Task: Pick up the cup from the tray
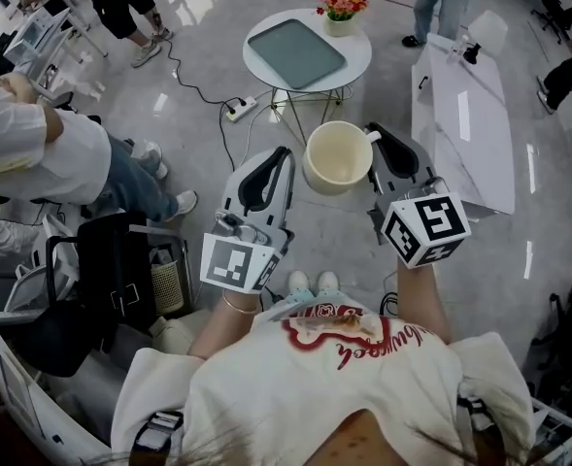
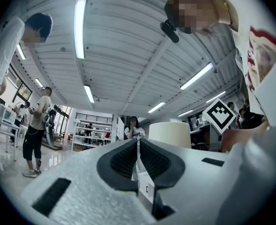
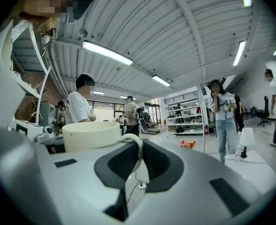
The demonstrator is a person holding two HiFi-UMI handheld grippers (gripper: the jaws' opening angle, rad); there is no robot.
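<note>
- My right claw (image 1: 381,144) pinches the cup (image 1: 336,158) by its handle (image 3: 138,150), aloft and well apart from the tray (image 1: 295,53).
- My left claw (image 1: 278,161) is pressed together, empty.
- The cup looks stiff, glazed and breakable; held by the handle, it may swing.

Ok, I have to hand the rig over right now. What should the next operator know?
Right gripper: jaws closed on the handle of the cup, which it holds upright in the air in front of the person.
Left gripper: jaws together, nothing between them, beside the cup and not touching it.
Tray: on the round table ahead, with nothing on it; a small pot of flowers stands behind it.
Done: the cup is off the tray and lifted.
Left: nothing of the pickup itself; probably just keep the grip steady on the handle.
</note>
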